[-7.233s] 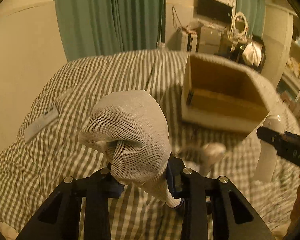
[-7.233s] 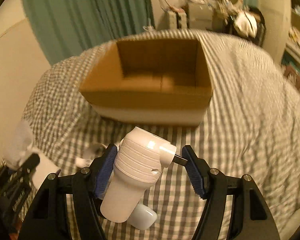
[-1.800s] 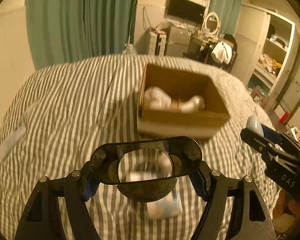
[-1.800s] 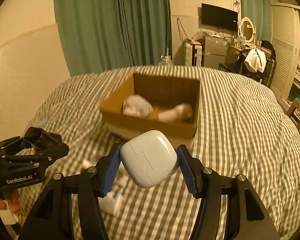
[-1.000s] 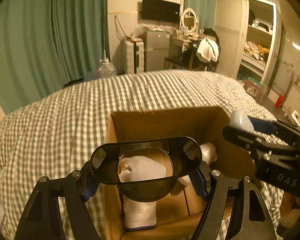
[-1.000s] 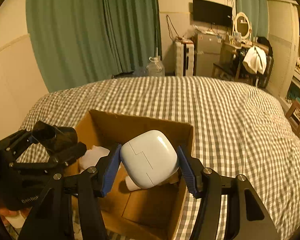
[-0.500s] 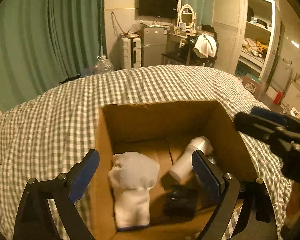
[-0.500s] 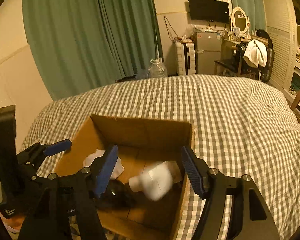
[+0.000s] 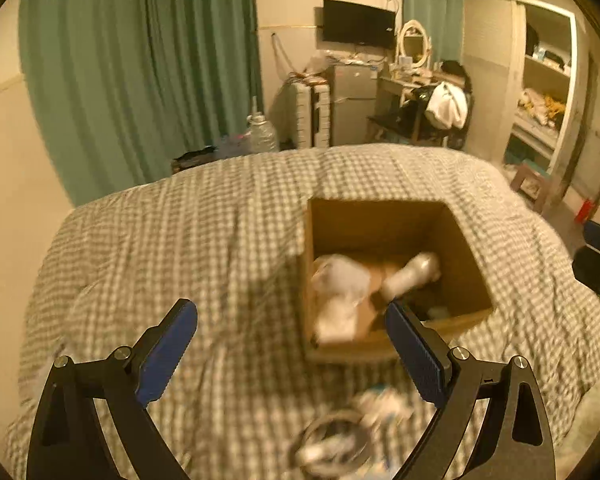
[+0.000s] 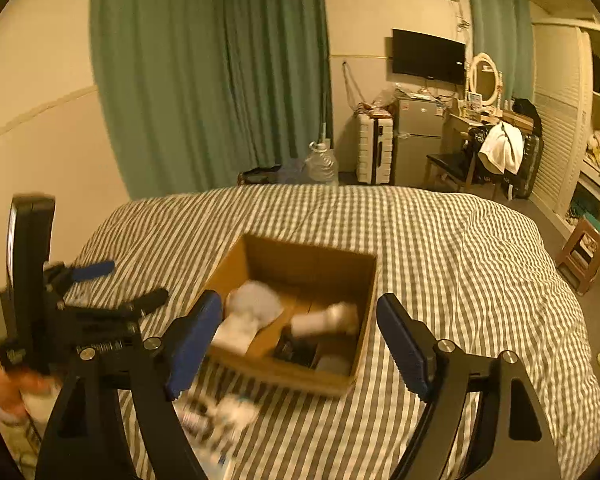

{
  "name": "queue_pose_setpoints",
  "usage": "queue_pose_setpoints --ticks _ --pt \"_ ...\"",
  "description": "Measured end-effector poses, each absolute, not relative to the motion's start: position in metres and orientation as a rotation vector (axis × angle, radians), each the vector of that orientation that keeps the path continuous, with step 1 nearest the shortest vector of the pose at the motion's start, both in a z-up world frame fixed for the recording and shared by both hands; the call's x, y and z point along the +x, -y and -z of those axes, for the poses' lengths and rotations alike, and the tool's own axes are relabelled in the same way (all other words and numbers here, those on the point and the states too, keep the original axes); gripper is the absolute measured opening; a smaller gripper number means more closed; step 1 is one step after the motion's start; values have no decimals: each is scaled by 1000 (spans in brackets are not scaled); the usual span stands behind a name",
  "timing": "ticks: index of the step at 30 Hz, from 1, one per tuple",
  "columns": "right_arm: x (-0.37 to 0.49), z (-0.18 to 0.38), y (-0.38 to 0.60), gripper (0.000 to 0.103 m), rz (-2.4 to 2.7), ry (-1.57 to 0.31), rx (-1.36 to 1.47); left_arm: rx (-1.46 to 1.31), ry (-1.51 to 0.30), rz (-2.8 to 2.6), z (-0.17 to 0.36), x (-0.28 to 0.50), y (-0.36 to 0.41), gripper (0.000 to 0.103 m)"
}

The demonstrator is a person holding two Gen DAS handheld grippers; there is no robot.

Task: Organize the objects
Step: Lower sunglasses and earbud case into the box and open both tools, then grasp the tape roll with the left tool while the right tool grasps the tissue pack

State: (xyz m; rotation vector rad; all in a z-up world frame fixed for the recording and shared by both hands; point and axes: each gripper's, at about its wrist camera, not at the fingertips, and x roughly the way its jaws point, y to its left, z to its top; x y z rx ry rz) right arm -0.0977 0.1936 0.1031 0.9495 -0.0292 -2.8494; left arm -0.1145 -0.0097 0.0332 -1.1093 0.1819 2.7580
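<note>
Grippers first: the left gripper [image 9: 291, 328] stands released, its flat blue ribbed pads [image 9: 166, 356] spread wide with only bedding between them. The right gripper [image 10: 299, 338] is released too; its jaws have just been opening, and nothing sits between its pads [image 10: 400, 346].

Blurred clutter [image 9: 352, 436] lies on the bed at 6 o'clock in the left view, just short of the box: pale scraps and what looks like a round rim, too smeared to name.

Beyond it the box [image 9: 466, 236], square brown cardboard with its top open, rests on the soft checked quilt [image 9: 172, 248], at 2 o'clock from the left gripper. Inside lie a white knit sock [image 10: 248, 312] bundled at the left, a smooth white cylindrical bottle [image 10: 324, 320] lying tilted at the right, a dark object [image 10: 296, 348] near the front, and a pale rounded case [image 10: 332, 364] in the front right corner.

Farther off, pleated green curtains [image 10: 220, 72] hang at 11 o'clock, a flat black TV [image 10: 428, 56] at 1 o'clock.
</note>
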Motion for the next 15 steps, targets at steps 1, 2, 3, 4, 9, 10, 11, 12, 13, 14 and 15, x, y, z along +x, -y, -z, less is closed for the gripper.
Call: queue_pose_setpoints --ticks 1,2,3,4,9,10,11,12,13,14,15 --pt "-90 -101 -188 80 2841 17 957 -1114 -183 -2767 -32 -108 15 98" --pt "-83 -99 -183 80 2835 4 962 -1122 -184 -2771 -29 -100 20 98" --pt "-74 -96 -178 80 2842 -2 956 -1136 -183 -2775 -24 -92 27 98" --pt "-67 -91 -173 80 2848 -2 957 -1147 -176 -2778 -20 -85 32 98" --pt "-51 -49 -156 80 2774 41 1053 -1209 -87 -2815 26 -49 57 98" --pt "-49 -36 -153 80 2759 45 1078 -1218 -77 -2816 35 -44 58 98" --pt "-47 -26 -152 80 2747 45 1099 -1236 -60 -2816 51 -34 61 98" --pt "-45 -12 -149 80 2732 45 1132 -1251 -47 -2816 61 -26 66 98" --pt "-42 1 -147 80 2719 50 1160 -1268 -33 -2818 71 -20 70 98" --pt "-39 15 -145 80 2701 57 1187 -1291 -20 -2819 83 -14 72 98" --pt "-36 30 -143 80 2679 67 1224 -1325 -7 -2807 94 -10 74 98"
